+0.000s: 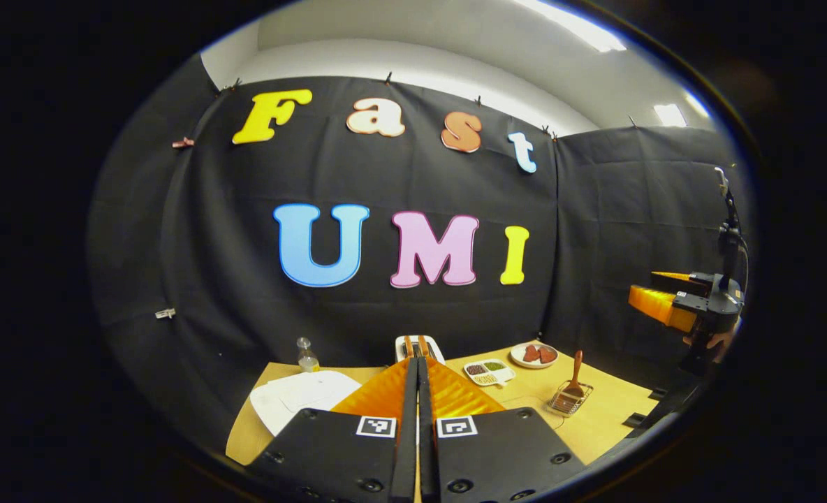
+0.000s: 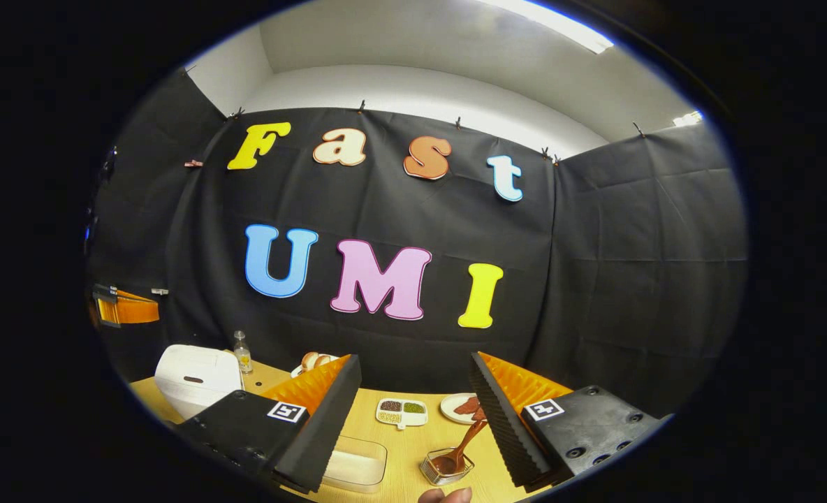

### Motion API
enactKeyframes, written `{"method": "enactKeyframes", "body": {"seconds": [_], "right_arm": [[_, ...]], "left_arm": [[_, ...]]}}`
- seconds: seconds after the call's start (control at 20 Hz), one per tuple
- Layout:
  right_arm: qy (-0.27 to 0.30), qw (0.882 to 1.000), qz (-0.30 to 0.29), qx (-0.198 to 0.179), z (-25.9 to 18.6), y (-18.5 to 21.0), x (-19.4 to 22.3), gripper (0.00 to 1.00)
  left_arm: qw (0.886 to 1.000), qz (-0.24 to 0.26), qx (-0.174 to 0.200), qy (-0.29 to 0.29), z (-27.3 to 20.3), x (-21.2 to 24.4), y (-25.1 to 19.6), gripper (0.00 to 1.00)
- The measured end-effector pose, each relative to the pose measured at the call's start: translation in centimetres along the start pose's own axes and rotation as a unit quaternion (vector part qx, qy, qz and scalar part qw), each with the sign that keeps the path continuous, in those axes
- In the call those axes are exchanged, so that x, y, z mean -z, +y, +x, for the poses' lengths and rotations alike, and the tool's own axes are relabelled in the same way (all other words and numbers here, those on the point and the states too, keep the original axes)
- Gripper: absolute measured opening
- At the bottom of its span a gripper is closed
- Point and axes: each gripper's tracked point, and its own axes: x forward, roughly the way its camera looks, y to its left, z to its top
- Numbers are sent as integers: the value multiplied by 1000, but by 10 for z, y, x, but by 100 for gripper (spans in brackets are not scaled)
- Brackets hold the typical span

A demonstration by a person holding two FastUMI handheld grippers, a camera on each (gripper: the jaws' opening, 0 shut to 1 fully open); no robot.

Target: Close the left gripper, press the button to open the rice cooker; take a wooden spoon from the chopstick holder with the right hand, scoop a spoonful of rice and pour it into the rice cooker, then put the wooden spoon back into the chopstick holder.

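Clenched, our left gripper (image 1: pixel 417 370) hovers at lower centre of the left gripper view, fingers pressed together on nothing, ready for the button. We judge the press goes best with the closed tips brought squarely down onto the rice cooker (image 2: pixel 197 377), which sits at lower left of the right gripper view; its lid looks shut.

Our right gripper (image 2: pixel 413 419) hangs released, jaws wide, above the wooden spoon (image 2: pixel 459 453) standing in the chopstick holder (image 2: pixel 447 469) at lower centre.

We count one cooker, one spoon, one holder, one clear rice tub (image 2: pixel 354 462), one divided dish of beans (image 2: pixel 401 412), one bottle (image 2: pixel 243 353) and two plates (image 2: pixel 455 409) on the table (image 2: pixel 399 447).
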Motion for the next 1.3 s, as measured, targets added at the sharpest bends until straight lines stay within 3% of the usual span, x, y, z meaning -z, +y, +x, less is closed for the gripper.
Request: {"method": "enactKeyframes", "body": {"seconds": [0.25, 0.65, 0.8, 1.3], "right_arm": [[6, 1000, -4, 14, 1, -3, 6, 97], [15, 999, -13, 49, -3, -21, 12, 97], [18, 998, -13, 60, -5, -28, 15, 97], [24, 996, -41, 70, -10, -31, 22, 97]], "left_arm": [[991, -45, 27, 120, 33, 55, 50, 7], [960, -105, 40, 255, 65, 134, 83, 7], [953, -98, 37, 285, 72, 155, 87, 7], [944, -77, 31, 321, 80, 180, 93, 8]]}}
